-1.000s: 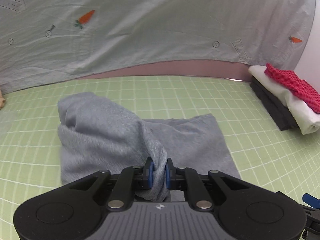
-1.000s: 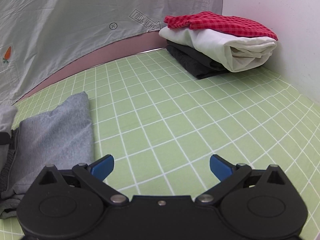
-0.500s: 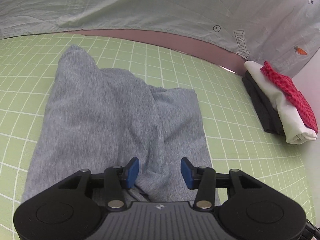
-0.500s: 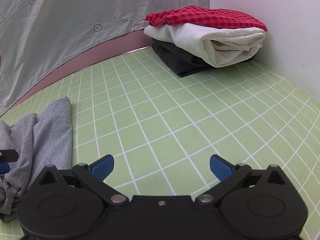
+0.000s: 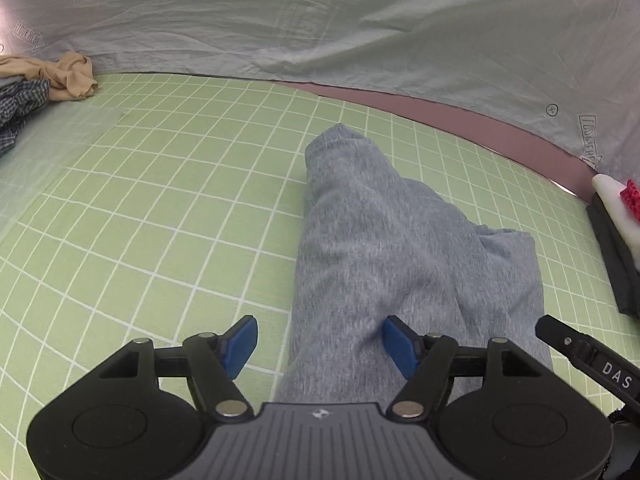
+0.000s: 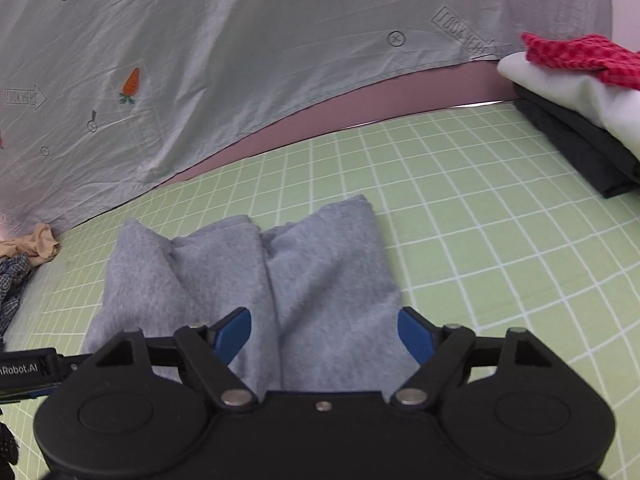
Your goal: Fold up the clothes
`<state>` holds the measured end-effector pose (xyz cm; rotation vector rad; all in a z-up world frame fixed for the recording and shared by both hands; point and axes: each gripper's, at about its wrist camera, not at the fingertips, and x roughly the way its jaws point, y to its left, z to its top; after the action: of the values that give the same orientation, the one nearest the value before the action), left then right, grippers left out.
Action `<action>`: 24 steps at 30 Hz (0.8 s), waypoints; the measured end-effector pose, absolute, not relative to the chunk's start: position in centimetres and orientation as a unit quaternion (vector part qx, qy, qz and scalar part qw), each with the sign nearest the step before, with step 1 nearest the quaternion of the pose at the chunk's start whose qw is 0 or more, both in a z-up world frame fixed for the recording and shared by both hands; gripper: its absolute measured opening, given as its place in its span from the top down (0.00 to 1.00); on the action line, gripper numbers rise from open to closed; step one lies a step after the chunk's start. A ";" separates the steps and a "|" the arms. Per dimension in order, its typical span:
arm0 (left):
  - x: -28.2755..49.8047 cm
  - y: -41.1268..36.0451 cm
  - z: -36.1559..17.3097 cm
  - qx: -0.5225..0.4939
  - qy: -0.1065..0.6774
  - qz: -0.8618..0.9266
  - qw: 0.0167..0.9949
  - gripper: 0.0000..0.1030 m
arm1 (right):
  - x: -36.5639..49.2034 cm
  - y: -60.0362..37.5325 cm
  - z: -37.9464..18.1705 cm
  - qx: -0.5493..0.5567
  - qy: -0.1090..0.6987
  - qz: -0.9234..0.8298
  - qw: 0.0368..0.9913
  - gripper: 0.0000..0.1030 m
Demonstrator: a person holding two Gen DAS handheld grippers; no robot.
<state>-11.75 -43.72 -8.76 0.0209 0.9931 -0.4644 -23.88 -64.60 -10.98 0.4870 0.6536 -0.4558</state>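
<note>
A grey garment [image 5: 400,248] lies folded and rumpled on the green grid mat [image 5: 160,200]. My left gripper [image 5: 320,346] is open above its near left edge, nothing between the blue pads. In the right wrist view the same grey garment [image 6: 304,280] shows two humps with a crease down the middle. My right gripper [image 6: 324,334] is open over its near end, its jaws straddling the cloth. Part of the right gripper's body [image 5: 588,360] shows at the lower right of the left wrist view.
A stack of folded clothes [image 6: 580,92], dark at the bottom, white, then red checked on top, sits at the far right by the wall. A loose pile of tan and blue checked clothes [image 5: 36,84] lies at the far left. A pale printed sheet [image 6: 240,60] hangs behind.
My left gripper let go of the grey garment, opened wide and shifted left. My right gripper swung left from the bare mat to over the garment's near end.
</note>
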 end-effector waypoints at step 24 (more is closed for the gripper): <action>-12.0 -43.6 -8.8 -0.016 0.469 -0.256 0.845 0.25 | -22.4 -63.1 -6.7 0.172 0.249 -0.200 0.932 0.95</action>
<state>-11.96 -43.64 -8.77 -0.0336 0.9888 -0.5392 -22.44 -63.12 -6.72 0.3514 0.5088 -0.4083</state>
